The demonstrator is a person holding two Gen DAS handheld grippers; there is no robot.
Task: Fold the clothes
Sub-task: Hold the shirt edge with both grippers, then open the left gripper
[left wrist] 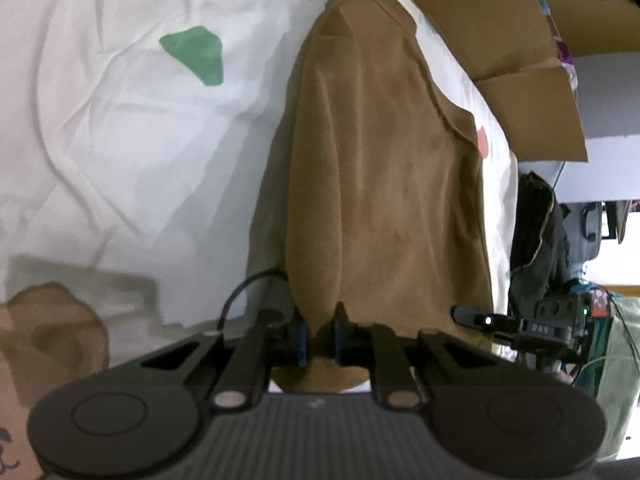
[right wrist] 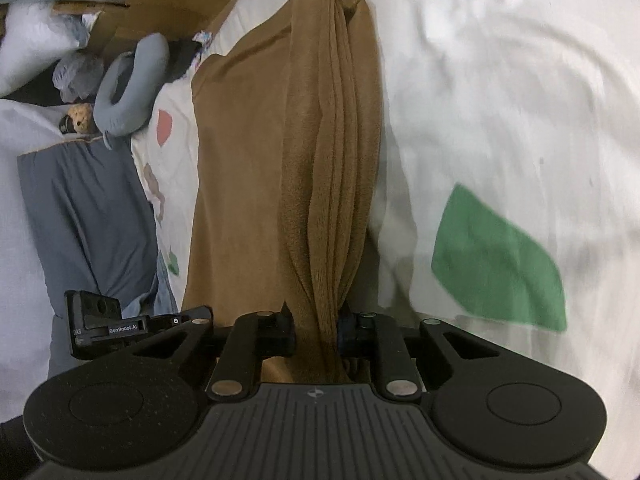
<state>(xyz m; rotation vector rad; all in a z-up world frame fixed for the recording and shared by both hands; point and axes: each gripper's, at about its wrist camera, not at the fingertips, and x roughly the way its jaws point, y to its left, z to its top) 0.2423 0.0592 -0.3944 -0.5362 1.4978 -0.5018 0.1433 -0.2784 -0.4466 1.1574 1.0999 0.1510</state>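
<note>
A bed [left wrist: 120, 128] covered by a creased white sheet [right wrist: 500, 80] with green and red patches fills most of both views. Cardboard boxes [left wrist: 520, 40] stand along one edge, with a grey neck pillow [right wrist: 132, 80] and blue bedding [right wrist: 92, 208] beside another.

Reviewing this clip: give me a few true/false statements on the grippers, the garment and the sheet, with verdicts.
1. Both grippers are shut on the brown garment. True: left gripper, right gripper.
2. The garment is blue. False: it is brown.
3. The sheet bears a green patch. True.
4. The right gripper holds flat, unbunched cloth. False: the cloth is gathered in pleats there.
5. The cardboard lies on the garment. False: it is beyond the bed's edge.
</note>
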